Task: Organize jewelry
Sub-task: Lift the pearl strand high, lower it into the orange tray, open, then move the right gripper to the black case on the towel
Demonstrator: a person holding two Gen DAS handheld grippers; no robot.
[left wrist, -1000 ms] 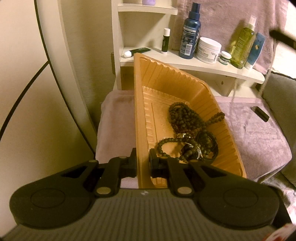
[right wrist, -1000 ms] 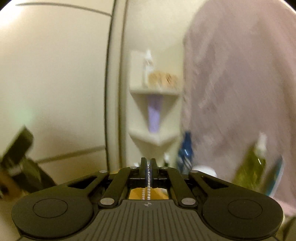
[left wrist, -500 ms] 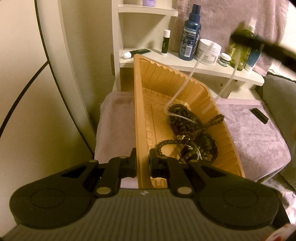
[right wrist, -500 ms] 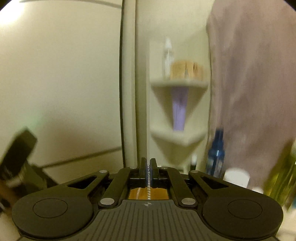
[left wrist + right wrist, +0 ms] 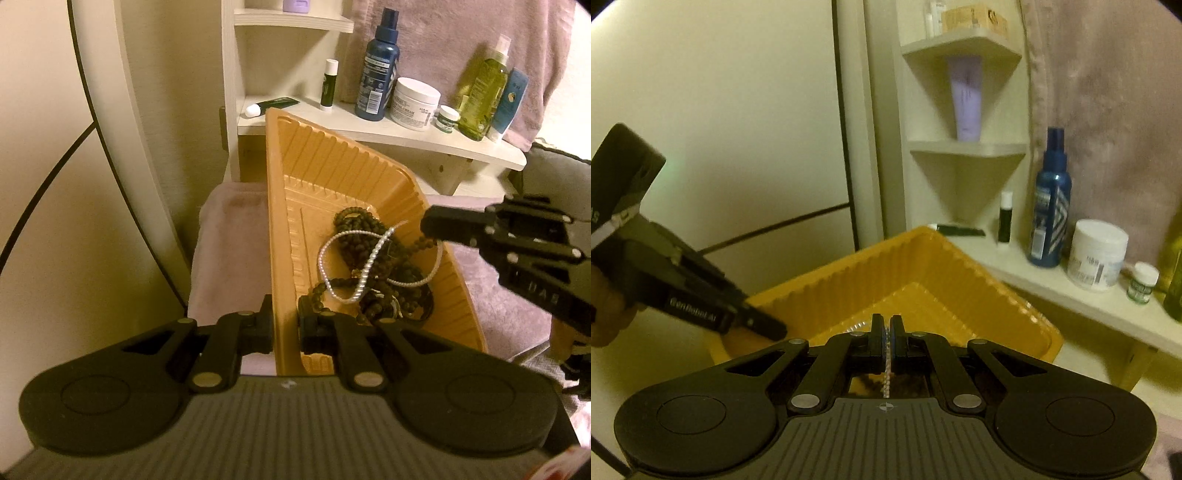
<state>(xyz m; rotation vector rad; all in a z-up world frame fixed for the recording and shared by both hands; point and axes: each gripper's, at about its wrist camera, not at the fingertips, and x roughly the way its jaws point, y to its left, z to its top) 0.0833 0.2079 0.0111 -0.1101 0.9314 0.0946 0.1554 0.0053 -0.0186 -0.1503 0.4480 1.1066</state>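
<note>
So the orange plastic tray [image 5: 332,173] is sitting tilted on a pinkish fuzzy cloth [image 5: 229,236], tucked into a corner with cream walls. The left tongs [image 5: 286,325] are clamped right down on the tray's near rim, one finger outside and one inside. Inside the tray there's a tangle of dark bead strands [image 5: 373,258], with a white pearl string [image 5: 364,273] looped on top of them. One end of that pearl string runs up to the right tongs [image 5: 430,225], which are pinched shut on it just over the tray's right side; in the right wrist view you can see the little pearls squeezed between the fingers.

Behind the tray is a white shelf [image 5: 388,133] with a blue spray bottle [image 5: 376,70], a white cream jar [image 5: 415,103], a green bottle [image 5: 482,92] and a lip balm stick [image 5: 328,85]. A pink towel [image 5: 461,33] hangs behind it all.
</note>
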